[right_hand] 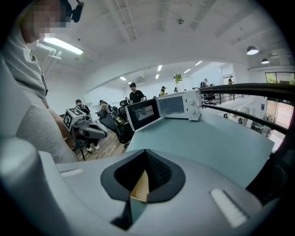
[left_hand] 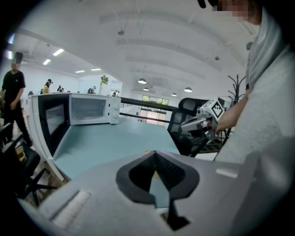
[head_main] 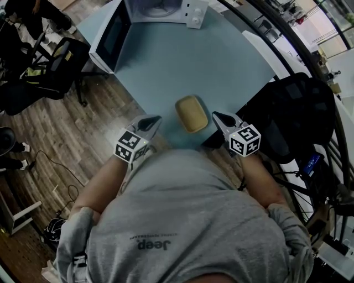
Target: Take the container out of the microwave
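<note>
Bright open-plan office space surrounds us, with a wood floor, a black office chair (head_main: 50,72) to one side and a pale blue desk (head_main: 238,61) running away from our body. We take the tan container (head_main: 191,113) as our mark: it lies flat on the desk at the near edge, directly in front of us and touching nothing. Well beyond the container, at the far end of the desk, stands the white microwave (head_main: 160,11), its door (head_main: 110,36) swung wide, and the part of its cavity we can see looks bare. We judge, then, that the container is already out and set down within easy reach. The left claw (head_main: 155,119) hovers just left of the container and the right claw (head_main: 217,116) just right of it, both apart from it and drawn in close to our body. Each gripper view shows its jaws brought together to a point with nothing clamped between them; only a sliver of desk and tan shows past the tips. Flanking the container with both claws closed and empty reads to us as a resting stance, hands off the load, with the open door the one thing left to deal with.
</note>
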A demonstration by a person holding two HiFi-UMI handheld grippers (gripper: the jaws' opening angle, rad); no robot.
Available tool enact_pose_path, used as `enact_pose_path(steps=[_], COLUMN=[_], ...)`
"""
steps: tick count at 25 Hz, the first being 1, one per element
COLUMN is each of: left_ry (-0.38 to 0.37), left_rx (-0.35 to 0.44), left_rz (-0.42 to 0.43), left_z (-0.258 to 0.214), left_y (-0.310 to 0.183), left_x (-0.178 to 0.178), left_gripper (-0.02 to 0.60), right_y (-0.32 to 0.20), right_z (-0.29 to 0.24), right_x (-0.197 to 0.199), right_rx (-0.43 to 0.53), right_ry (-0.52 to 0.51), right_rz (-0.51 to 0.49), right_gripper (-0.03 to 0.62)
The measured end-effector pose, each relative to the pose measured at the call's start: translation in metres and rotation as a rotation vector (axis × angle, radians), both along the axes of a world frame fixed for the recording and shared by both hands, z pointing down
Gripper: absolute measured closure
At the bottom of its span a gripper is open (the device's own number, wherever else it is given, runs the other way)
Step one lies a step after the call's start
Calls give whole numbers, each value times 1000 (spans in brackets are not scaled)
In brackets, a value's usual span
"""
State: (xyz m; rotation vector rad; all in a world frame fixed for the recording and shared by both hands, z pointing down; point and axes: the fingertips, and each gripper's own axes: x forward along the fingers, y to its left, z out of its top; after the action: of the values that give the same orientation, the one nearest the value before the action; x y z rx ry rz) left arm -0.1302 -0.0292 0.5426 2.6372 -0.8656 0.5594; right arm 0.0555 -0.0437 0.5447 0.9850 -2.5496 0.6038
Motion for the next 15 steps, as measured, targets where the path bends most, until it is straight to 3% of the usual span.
enact_pose_path(steps=[15], left_ry=[4], left_rx=[2], left_rz=[-4], left_z=[1], left_y=[-4], left_x=[-2], left_gripper=[560], right_y=[-4], right_z=[3], right_x=[-9], right_rx=[-4], right_ry=[13], right_rz=[-31], right_gripper=[589])
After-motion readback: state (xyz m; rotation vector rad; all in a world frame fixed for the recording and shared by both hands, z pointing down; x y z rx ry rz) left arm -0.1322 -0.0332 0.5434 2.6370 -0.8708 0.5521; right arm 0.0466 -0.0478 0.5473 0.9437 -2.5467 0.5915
